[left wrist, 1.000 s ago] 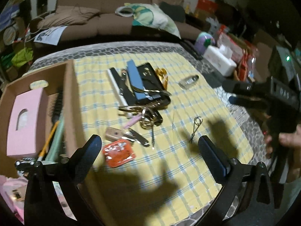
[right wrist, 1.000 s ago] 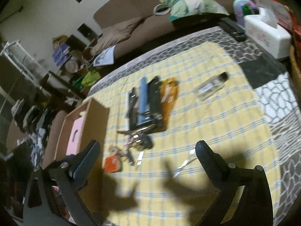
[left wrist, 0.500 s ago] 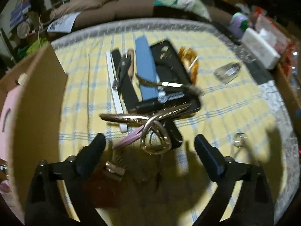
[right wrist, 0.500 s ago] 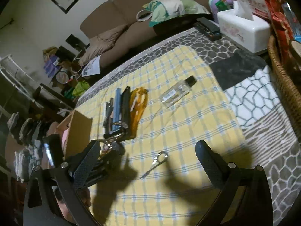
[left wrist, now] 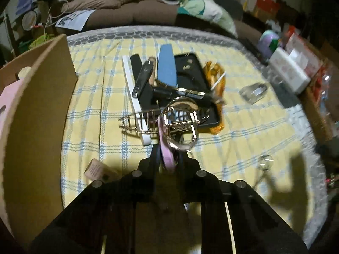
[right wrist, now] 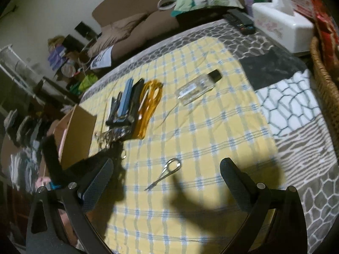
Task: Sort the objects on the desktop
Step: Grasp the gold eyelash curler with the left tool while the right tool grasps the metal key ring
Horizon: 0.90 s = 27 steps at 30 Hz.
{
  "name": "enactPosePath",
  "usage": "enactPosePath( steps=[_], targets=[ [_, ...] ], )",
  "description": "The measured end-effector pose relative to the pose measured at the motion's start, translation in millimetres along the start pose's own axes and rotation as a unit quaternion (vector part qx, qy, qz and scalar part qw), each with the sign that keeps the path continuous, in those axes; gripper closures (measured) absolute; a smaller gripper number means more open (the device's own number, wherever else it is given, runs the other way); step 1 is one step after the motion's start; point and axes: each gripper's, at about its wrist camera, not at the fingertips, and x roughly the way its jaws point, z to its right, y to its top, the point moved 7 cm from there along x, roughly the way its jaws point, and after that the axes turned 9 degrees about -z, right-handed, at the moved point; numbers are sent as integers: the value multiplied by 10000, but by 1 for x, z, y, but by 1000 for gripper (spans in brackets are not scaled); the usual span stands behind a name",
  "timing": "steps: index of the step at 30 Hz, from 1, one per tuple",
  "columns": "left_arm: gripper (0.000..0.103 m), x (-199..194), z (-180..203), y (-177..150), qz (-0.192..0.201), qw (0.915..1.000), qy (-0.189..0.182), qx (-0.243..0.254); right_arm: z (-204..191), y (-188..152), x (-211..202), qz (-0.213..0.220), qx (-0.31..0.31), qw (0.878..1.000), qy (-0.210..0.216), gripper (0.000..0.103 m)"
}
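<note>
My left gripper (left wrist: 167,158) is shut on a pink clip (left wrist: 166,150), with a gold hair claw (left wrist: 180,116) right in front of it at the near end of the pile. The pile holds a blue case (left wrist: 167,65), a black tray (left wrist: 188,78), a white strip (left wrist: 135,99) and orange scissors (left wrist: 216,80). My right gripper (right wrist: 167,180) is open and empty above small silver scissors (right wrist: 167,171) on the yellow checked cloth (right wrist: 201,127). The pile also shows in the right wrist view (right wrist: 131,101).
A cardboard box (left wrist: 38,127) with a pink item (left wrist: 8,97) stands at the left. A clear bottle (right wrist: 197,86) lies right of the pile. A white tissue box (right wrist: 281,27), a remote (right wrist: 239,21) and a wicker basket (right wrist: 326,80) are at the right. A sofa (left wrist: 127,12) is behind.
My left gripper has moved forward to the pile and shut on the pink clip. My right gripper has drawn nearer the silver scissors, still open.
</note>
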Motion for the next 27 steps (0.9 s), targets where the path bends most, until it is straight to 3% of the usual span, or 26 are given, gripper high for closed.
enactPosePath(
  steps=[4, 8, 12, 13, 16, 20, 22, 23, 24, 27],
  targets=[
    [88, -16, -2, 0, 41, 10000, -32, 39, -11, -4, 15, -118, -63, 9998, 173, 0],
    [88, -9, -5, -1, -39, 9999, 98, 87, -13, -9, 36, -259, -176, 9994, -109, 2],
    [87, 4, -4, -5, -118, 9998, 155, 107, -11, -17, 61, -431, -436, 9964, -582, 18],
    [85, 7, -4, -5, -109, 9995, 265, 122, -9, -18, 66, -443, -467, 9960, -619, 19],
    [46, 16, -7, -2, -32, 9991, 412, -5, -11, -20, 78, -465, -579, 9945, -744, 24],
    [44, 27, -10, 5, -57, 9986, 511, -150, -15, -22, 89, -425, -943, 9866, -1260, 33],
    [44, 26, -12, 7, 13, 9978, 590, -305, -17, -24, 91, -439, -1199, 9787, -1607, 45],
    [43, 23, -15, 8, 92, 9971, 642, -407, -17, -25, 92, -441, -1352, 9729, -1821, 58],
    [41, 19, -17, 9, 199, 9962, 675, -504, -18, -27, 91, -444, -1506, 9683, -1945, 64],
    [26, 12, -21, 11, 525, 9930, 829, -660, -19, -30, 90, -401, -1592, 9691, -1842, 74]
  ],
)
